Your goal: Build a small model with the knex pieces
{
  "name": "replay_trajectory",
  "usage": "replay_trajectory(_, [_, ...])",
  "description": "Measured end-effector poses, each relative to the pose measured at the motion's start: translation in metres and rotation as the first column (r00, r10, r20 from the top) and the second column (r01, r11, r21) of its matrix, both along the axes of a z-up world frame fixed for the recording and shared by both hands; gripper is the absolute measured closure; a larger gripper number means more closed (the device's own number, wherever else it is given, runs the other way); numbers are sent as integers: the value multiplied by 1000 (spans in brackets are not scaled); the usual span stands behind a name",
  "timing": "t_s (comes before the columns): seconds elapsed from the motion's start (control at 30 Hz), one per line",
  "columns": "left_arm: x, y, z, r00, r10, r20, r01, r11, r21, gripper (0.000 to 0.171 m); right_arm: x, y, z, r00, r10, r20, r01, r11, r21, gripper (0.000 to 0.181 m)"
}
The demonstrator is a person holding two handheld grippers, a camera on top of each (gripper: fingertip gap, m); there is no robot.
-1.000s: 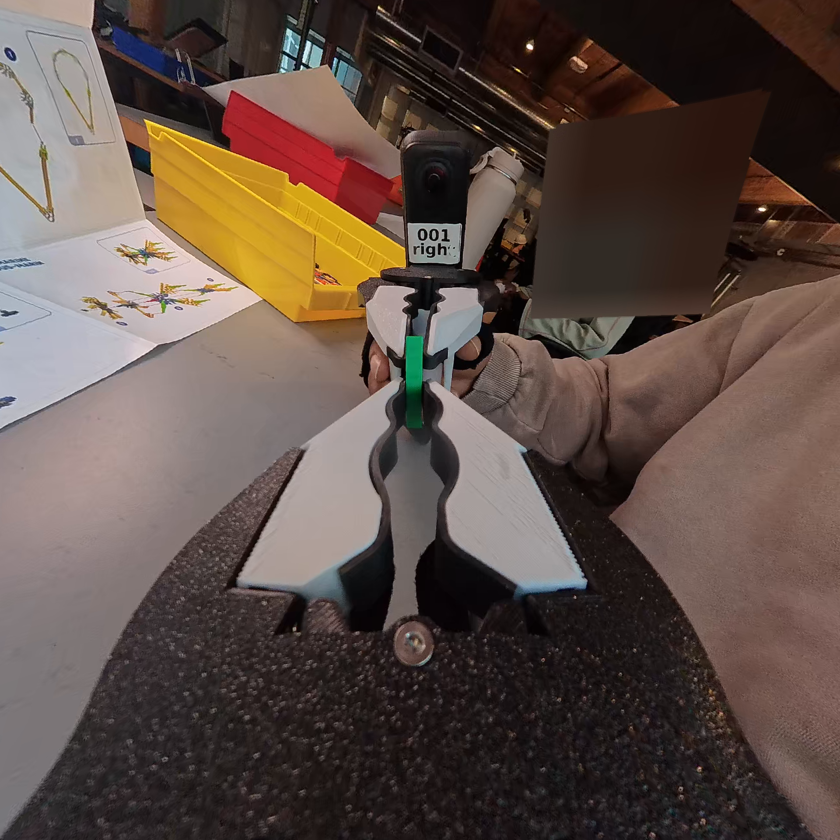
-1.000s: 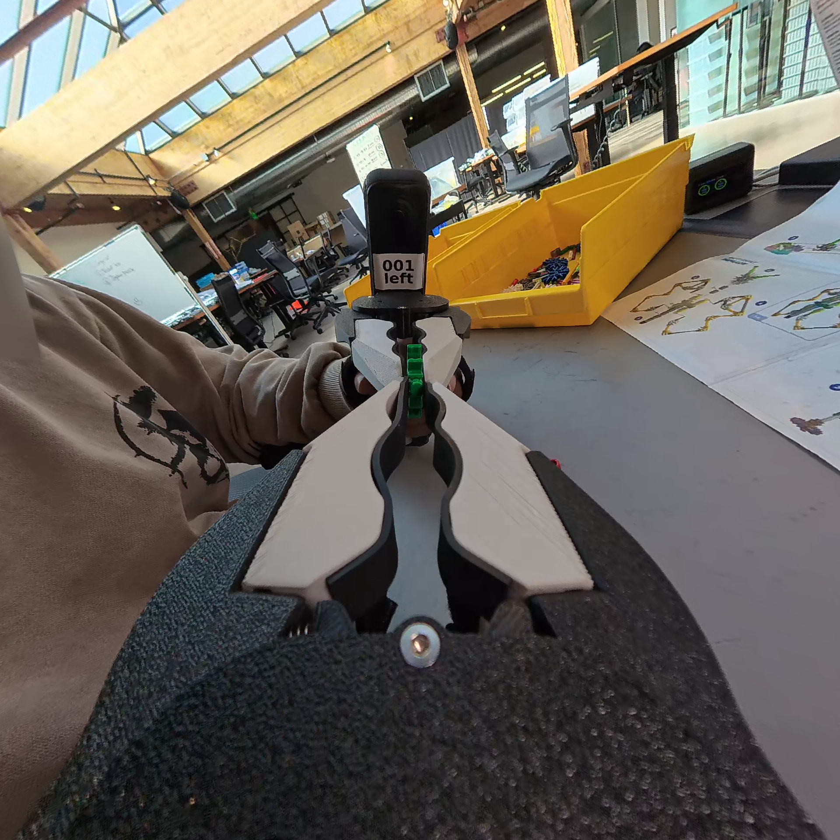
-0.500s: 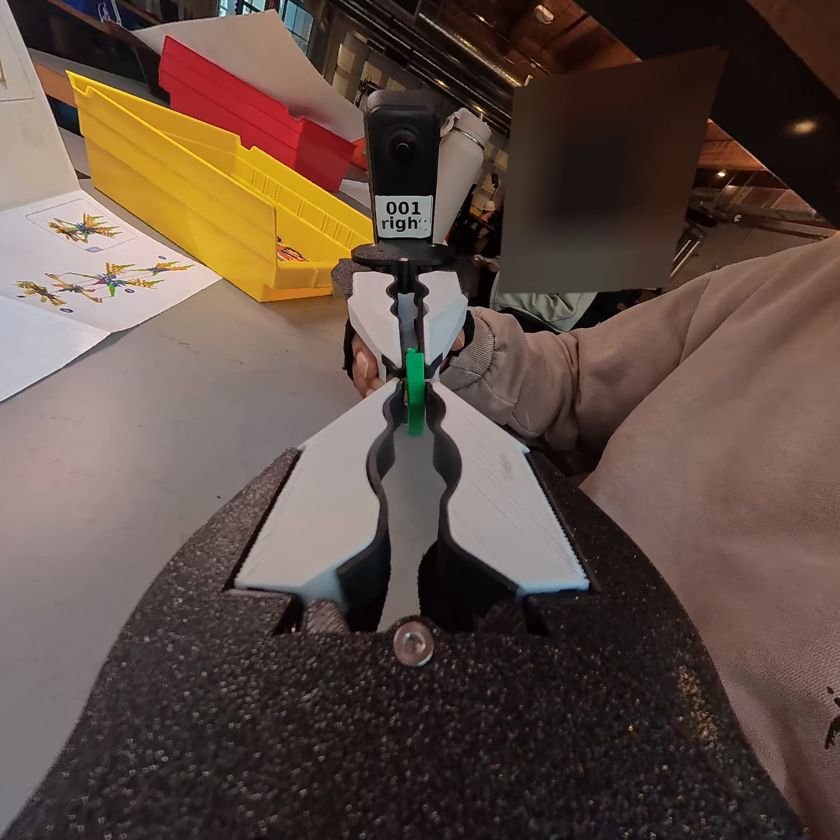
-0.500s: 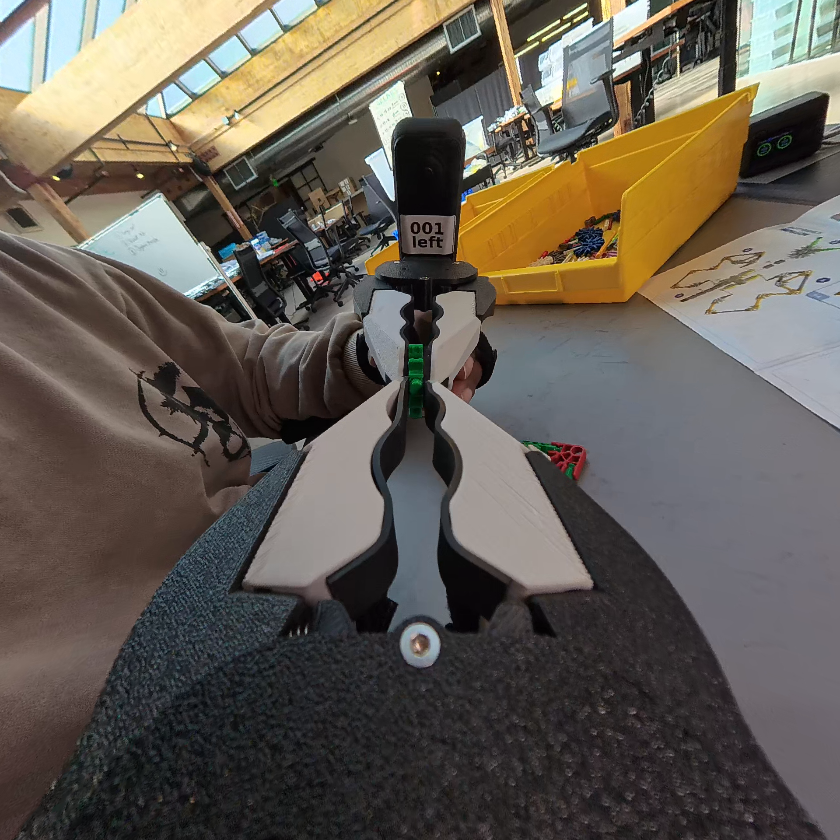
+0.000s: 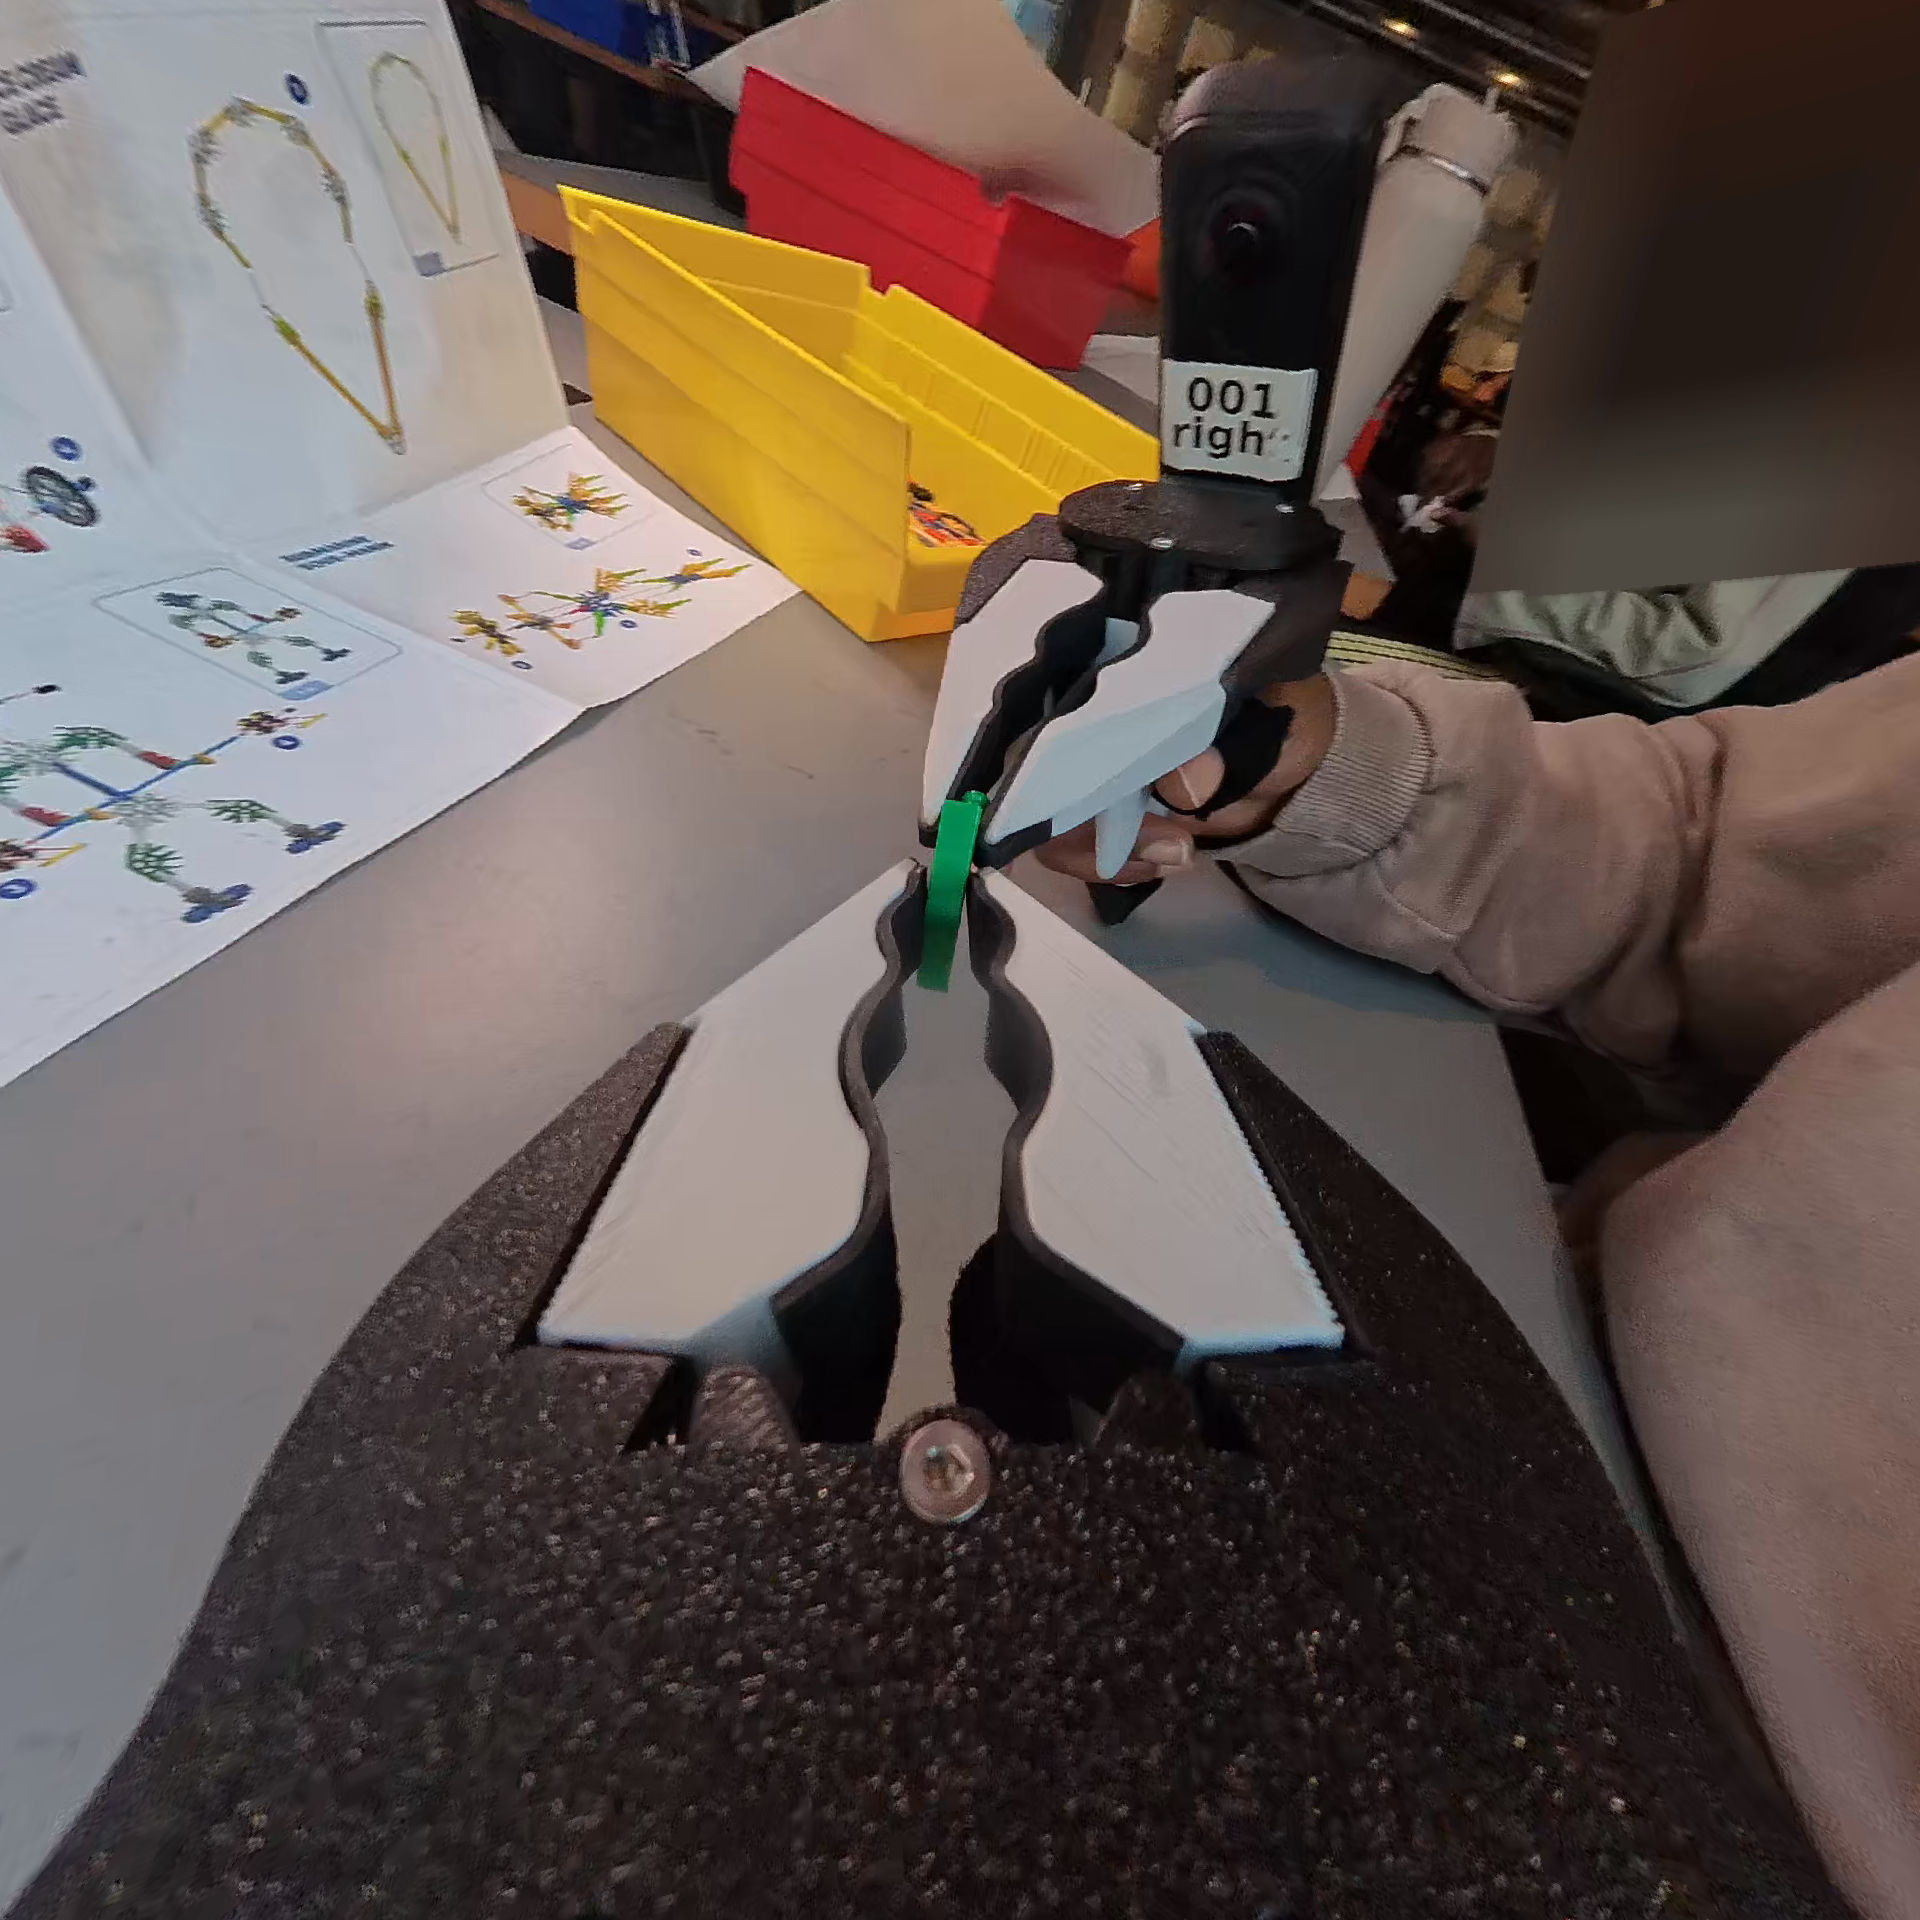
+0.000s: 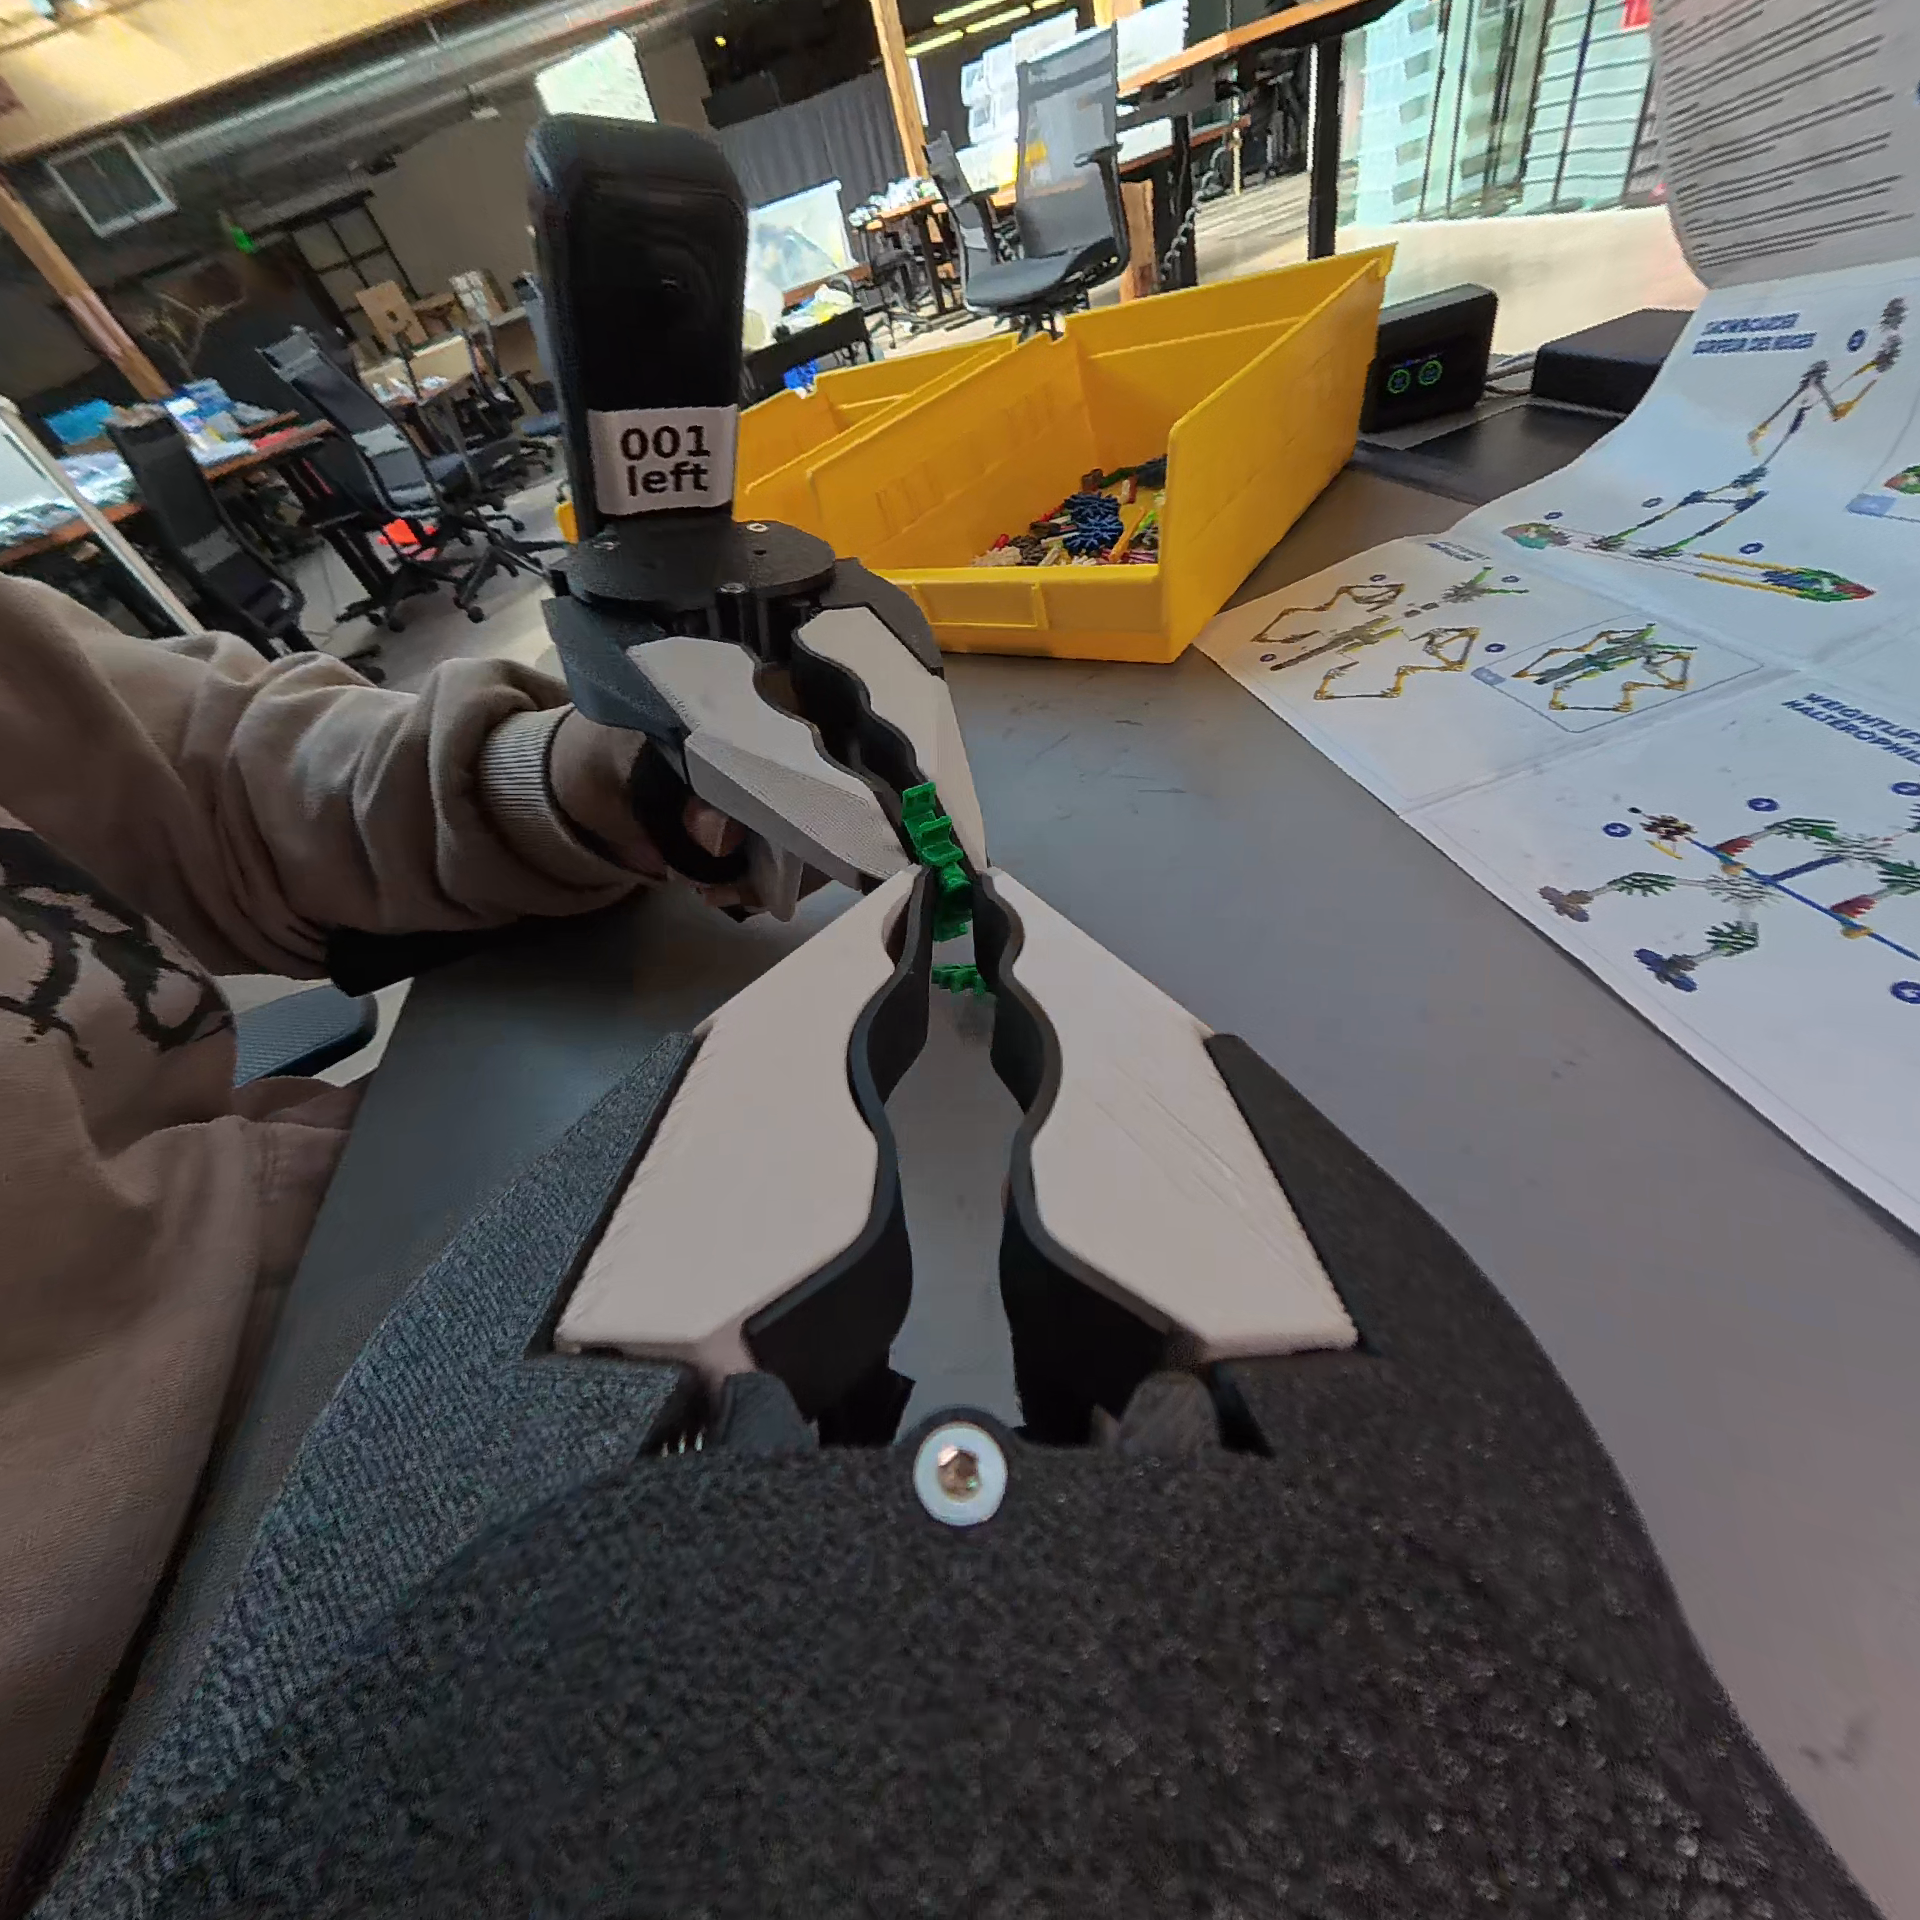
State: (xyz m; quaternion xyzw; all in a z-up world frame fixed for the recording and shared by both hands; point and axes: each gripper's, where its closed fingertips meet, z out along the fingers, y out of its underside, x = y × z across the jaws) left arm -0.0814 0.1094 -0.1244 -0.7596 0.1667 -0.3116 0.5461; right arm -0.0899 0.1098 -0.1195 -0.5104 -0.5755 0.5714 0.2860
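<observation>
Here, green piece (image 5: pixel 943 902) pinched between left gripper (image 5: pixel 943 883), right gripper (image 6: pixel 951 888) tips.

Both views are evenly lit and wide-angle, bending straight lines at the edges. In the right wrist view daylight enters through windows (image 6: pixel 1507 125) ahead-right. In the left wrist view the instruction sheet (image 5: pixel 260 520) ahead-left is motion-blurred, the background dim.

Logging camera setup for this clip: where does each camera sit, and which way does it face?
Left wrist view: on the left gripper, facing the right gripper, a sleeve, yellow bin, red bin.
Right wrist view: on the right gripper, facing the left gripper, the other sleeve, instruction sheet.
Shared: both grippers pinching the green piece, grey table.
</observation>
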Motion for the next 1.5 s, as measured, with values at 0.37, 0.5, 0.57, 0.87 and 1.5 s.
replay_trajectory(0.37, [-22, 16, 0, 928, 343, -148, -335, 939, 72, 164, -15, 10, 6, 945, -294, -142, 323, 772, 548, 175])
replay_trajectory(0.5, [-26, 17, -4, 925, 368, -91, -368, 930, 12, 164, -20, 11, 3, 926, -337, -171, 359, 645, 674, 175])
replay_trajectory(0.57, [-28, 16, -3, 925, 372, -73, -373, 928, 1, 164, -21, 10, 4, 923, -340, -181, 367, 627, 687, 175])
replay_trajectory(0.87, [-35, 16, -5, 908, 418, -29, -419, 908, -6, 164, -29, 11, 3, 919, -351, -181, 366, 581, 727, 175])
replay_trajectory(1.5, [-64, 37, -9, 833, 502, 234, -465, 863, -197, 167, -46, 47, 2, 854, -483, -193, 496, 644, 583, 177])
